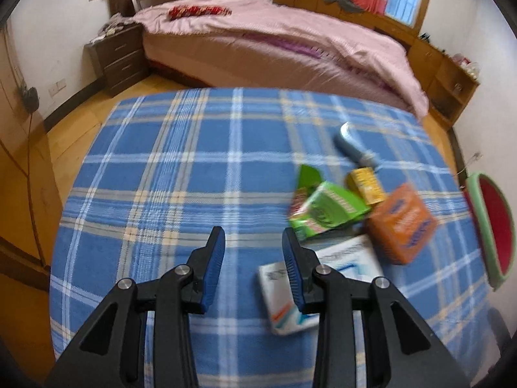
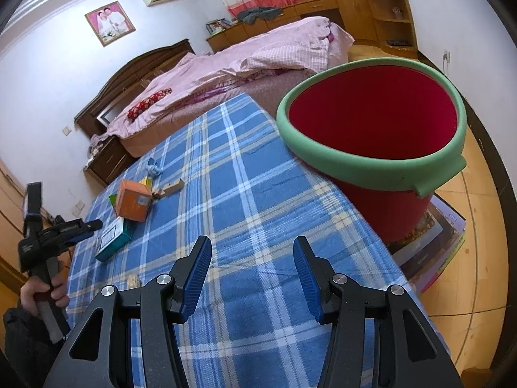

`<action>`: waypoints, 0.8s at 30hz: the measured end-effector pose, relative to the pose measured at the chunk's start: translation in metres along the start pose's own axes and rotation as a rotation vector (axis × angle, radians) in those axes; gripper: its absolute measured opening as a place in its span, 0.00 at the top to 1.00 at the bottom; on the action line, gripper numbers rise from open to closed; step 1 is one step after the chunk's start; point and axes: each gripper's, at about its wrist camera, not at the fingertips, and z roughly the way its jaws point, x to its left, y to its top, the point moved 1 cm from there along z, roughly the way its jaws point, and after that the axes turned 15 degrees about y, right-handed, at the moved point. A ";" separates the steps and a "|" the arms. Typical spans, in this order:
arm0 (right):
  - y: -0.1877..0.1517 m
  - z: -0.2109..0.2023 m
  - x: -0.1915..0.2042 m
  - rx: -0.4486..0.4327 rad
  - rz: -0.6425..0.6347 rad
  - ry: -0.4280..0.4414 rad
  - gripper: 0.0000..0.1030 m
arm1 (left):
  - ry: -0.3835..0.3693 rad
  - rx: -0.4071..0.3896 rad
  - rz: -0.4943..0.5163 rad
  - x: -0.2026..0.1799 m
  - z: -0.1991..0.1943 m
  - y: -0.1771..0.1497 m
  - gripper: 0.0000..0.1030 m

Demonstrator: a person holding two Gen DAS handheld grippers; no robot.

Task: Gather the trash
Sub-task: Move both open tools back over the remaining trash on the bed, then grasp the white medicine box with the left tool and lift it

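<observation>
Trash (image 1: 326,210): about 6 pieces near 1 red bucket (image 2: 449,158); both grippers' fingers (image 1: 213,265) apart, empty.

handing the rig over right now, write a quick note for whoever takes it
Left claw: open, empty, over the blue plaid cloth, just left of the trash pile.
Right claw: open, empty, aimed toward the red bucket.
Trash: white box nearest the left claw, then green box, orange box, yellow box, and a blurred blue item behind.
Done: no trash visible in the bucket.
Left: pick up each piece and drop it in the bucket.
</observation>
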 end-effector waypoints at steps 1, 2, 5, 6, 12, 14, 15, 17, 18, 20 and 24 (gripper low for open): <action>-0.001 0.001 0.001 0.002 -0.003 -0.001 0.47 | 0.011 0.010 0.003 0.001 0.006 -0.001 0.65; -0.001 0.002 0.003 0.005 -0.006 -0.001 0.47 | 0.023 0.017 0.007 0.003 0.009 -0.002 0.65; -0.002 0.002 0.005 0.009 -0.013 0.000 0.47 | 0.045 0.021 0.008 0.010 0.011 -0.011 0.65; -0.003 0.002 0.006 0.010 -0.017 0.002 0.47 | 0.045 0.023 0.013 0.012 0.010 -0.015 0.65; -0.004 0.004 0.006 0.014 -0.011 0.011 0.47 | 0.025 0.019 0.028 0.017 -0.006 -0.041 0.65; -0.005 0.005 0.007 0.015 -0.012 0.014 0.47 | 0.011 0.021 0.046 0.012 -0.013 -0.049 0.65; -0.006 0.005 0.008 0.015 -0.013 0.016 0.47 | 0.003 0.022 0.053 0.011 -0.015 -0.052 0.65; -0.007 0.003 0.008 0.014 -0.016 0.018 0.47 | -0.019 0.028 0.061 0.006 -0.020 -0.057 0.65; -0.007 0.003 0.007 0.013 -0.016 0.018 0.47 | -0.032 0.029 0.060 0.005 -0.023 -0.060 0.65; -0.008 0.002 0.007 0.013 -0.013 0.018 0.47 | -0.045 0.023 0.052 0.004 -0.030 -0.064 0.65; -0.009 0.002 0.003 0.012 -0.002 0.016 0.47 | -0.056 0.014 0.028 0.002 -0.040 -0.064 0.61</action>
